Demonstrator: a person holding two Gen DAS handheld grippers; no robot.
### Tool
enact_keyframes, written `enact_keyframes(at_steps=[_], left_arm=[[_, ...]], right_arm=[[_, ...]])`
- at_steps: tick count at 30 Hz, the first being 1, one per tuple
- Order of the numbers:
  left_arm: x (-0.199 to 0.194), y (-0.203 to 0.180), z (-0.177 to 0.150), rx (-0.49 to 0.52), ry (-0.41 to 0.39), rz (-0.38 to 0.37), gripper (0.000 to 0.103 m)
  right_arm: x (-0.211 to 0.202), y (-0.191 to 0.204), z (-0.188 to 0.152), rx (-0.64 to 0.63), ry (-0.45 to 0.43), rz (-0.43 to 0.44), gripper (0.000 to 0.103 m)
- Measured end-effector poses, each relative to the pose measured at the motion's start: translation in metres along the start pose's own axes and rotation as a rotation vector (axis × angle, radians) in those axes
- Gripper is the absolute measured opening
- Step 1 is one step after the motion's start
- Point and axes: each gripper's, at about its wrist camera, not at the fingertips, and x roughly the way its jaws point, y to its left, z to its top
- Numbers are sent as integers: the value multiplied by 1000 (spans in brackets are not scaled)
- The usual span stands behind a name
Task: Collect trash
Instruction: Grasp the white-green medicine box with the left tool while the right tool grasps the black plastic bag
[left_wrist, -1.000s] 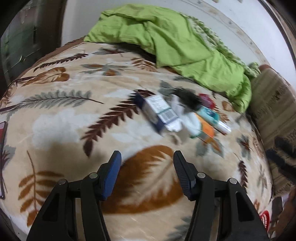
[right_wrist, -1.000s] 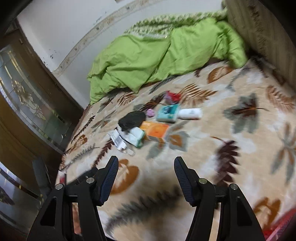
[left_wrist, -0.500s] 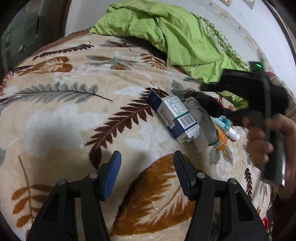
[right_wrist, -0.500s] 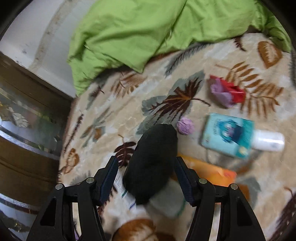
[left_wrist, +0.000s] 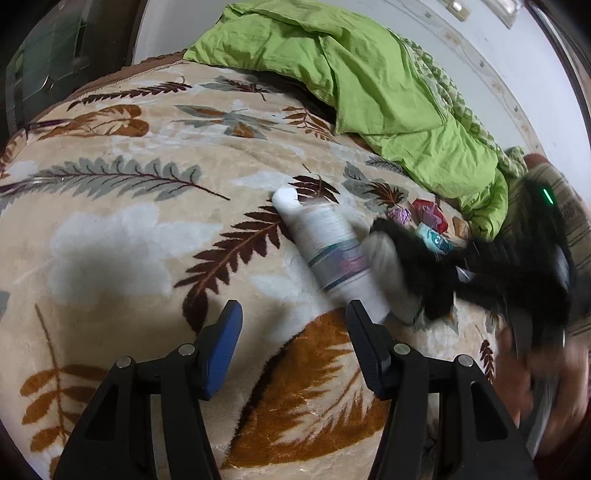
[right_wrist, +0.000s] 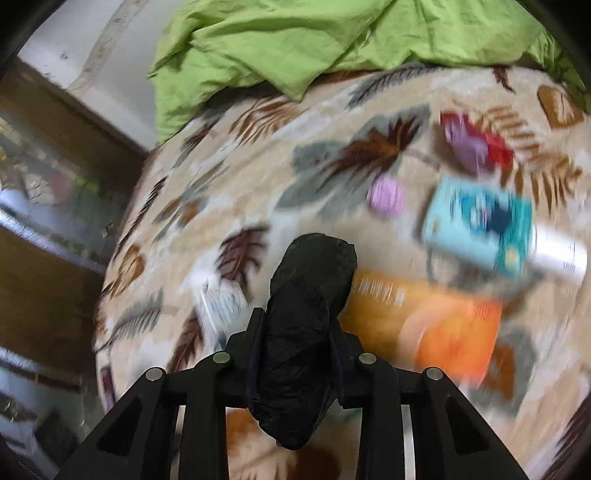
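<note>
Through your left wrist camera, your left claw (left_wrist: 293, 347) hangs released over the bed, its two fingers spread wide with only blanket between them. The blanket (left_wrist: 122, 229) is cream plush printed with brown, grey and rust leaves. A white bottle (left_wrist: 328, 247) lies on it just ahead of the claw's right finger, cap pointing away. Beside it, blurred, is the black bag (left_wrist: 424, 269) with your right claw's dark body behind it. A crumpled green quilt (left_wrist: 369, 85) is heaped at the far side of the bed against a pale wall (left_wrist: 480, 48). Dark wood and glass (left_wrist: 44, 62) stand at the left edge.

Through your right wrist camera, your right claw (right_wrist: 295, 350) is clenched on the black bag (right_wrist: 306, 314), which bulges out above and below the fingers. The picture is smeared by motion. On the blanket to the right lie an orange box (right_wrist: 424, 325), a teal box (right_wrist: 480, 225), a small purple ball (right_wrist: 386, 199) and a red and purple wrapper (right_wrist: 476, 147). A white box (right_wrist: 218, 306) lies to the left of the bag. The green quilt (right_wrist: 314, 40) fills the top, with a wooden, glass-fronted cabinet (right_wrist: 48, 221) on the left.
</note>
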Motion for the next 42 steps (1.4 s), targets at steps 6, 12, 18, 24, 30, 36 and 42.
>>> enact_keyframes(at_steps=[6,12,18,24,30,36,42], left_arm=[[-4,8,3,-44,-15,-15,57],[10,7,12,-92,16,-65,57],[32,1,31,-151,46,-58,57],[66,-17,45,-111,79,62,50],[67,-9,46,-90,72,79,39],[62,-4,44,-90,57,44,36],[31,-27,35,17,-50,65,35]], right_arm=[[-41,19,-67,-96,-74,94,30],[-82,22,-104,-205,-307,29,30],[-87,5,-111,-161,-390,33,30],[-92,6,-105,-173,-439,32,30],[-90,6,-106,-182,-422,48,30],[-87,12,-107,-202,-409,56,30],[-88,18,-111,-226,-418,36,30]])
